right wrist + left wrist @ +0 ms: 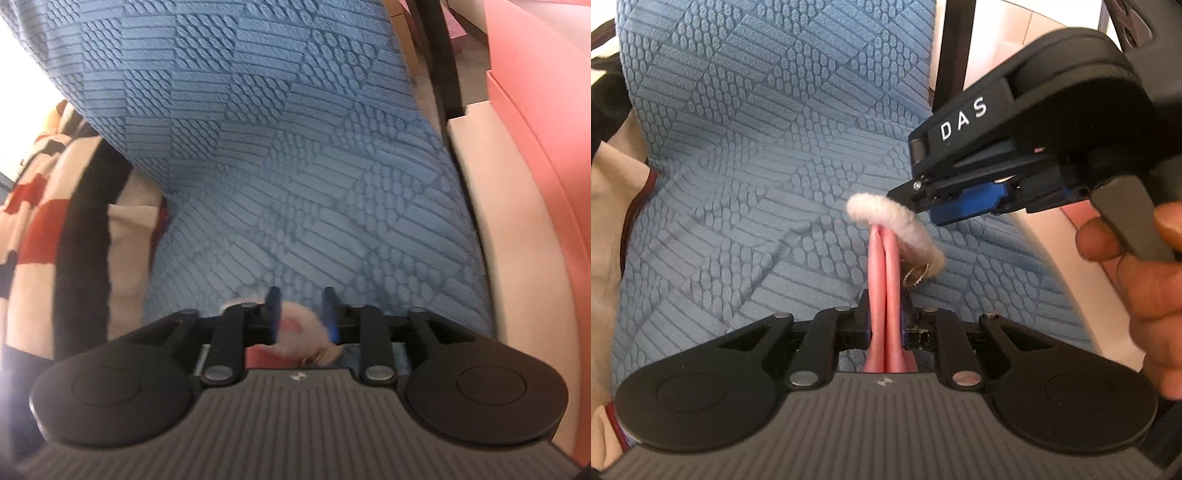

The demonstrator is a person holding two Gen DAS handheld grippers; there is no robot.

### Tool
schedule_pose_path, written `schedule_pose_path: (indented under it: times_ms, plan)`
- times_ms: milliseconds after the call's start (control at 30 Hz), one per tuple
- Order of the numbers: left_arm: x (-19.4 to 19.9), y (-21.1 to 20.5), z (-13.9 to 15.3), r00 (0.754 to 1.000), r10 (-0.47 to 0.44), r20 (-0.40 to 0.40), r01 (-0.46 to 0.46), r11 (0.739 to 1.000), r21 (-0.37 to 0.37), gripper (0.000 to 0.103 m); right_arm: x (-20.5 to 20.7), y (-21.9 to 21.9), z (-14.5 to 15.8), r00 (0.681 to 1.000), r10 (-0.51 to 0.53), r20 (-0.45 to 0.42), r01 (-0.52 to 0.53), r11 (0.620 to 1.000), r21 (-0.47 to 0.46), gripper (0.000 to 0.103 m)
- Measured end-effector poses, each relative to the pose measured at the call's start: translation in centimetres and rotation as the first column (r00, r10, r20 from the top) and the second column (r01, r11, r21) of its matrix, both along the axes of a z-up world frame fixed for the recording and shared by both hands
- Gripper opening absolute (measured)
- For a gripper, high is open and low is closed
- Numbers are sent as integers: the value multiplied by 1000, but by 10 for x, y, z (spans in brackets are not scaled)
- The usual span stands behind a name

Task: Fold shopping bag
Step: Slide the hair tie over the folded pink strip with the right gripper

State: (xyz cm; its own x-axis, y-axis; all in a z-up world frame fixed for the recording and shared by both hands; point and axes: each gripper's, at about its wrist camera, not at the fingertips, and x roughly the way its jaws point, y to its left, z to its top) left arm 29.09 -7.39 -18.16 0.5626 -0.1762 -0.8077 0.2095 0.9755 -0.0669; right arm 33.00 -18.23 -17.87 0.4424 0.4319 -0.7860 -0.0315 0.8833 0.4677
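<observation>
Two pink bag handles (pixel 884 266) run upright between the fingers of my left gripper (pixel 886 325), which is shut on them. A fluffy white loop (pixel 897 221) with a small gold ring (pixel 916 275) hangs over the handle tops. My right gripper (pixel 899 192), held by a hand (pixel 1145 280), comes in from the right with its tip touching that loop. In the right wrist view the right gripper (pixel 301 302) is open, and the blurred fluffy loop (pixel 299 328) lies low between its blue fingers (pixel 274 314). The bag's body is hidden below the grippers.
A blue textured fabric seat and backrest (pixel 757 147) fills the background. Cream cloth with dark red trim (pixel 617 192) lies at the left. A red, black and cream patterned cloth (pixel 33 206) is at the left, and cream and pink panels (pixel 535 147) stand at the right.
</observation>
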Motion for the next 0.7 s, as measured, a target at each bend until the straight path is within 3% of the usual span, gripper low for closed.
schedule_pose_path:
  times_ms: [167,300,367,500,633,700]
  plan:
    - [0,-5,-1,1000,-12,6,12,1000,27,16,2,-15,3,999,-45,8,45,998,44,35]
    - [-1,-9,-2,1000,-21,8,21,999,50,17,7,-13,2,1000,-10,1,10,995,100,33]
    - [-2,-13,-2,999,-35,18,33,996,77,17,9,-7,0,1000,18,-1,-18,995,100,27]
    - [-5,-21,-2,997,-64,36,58,989,136,17,13,-3,-2,1000,29,-8,-29,996,82,26]
    - [-9,-29,-3,993,-100,60,86,976,202,17,15,-21,-7,997,-12,-76,29,974,223,24]
    - [-11,-35,-3,991,-116,72,96,967,237,17,14,-22,-7,997,-11,-80,29,973,228,24]
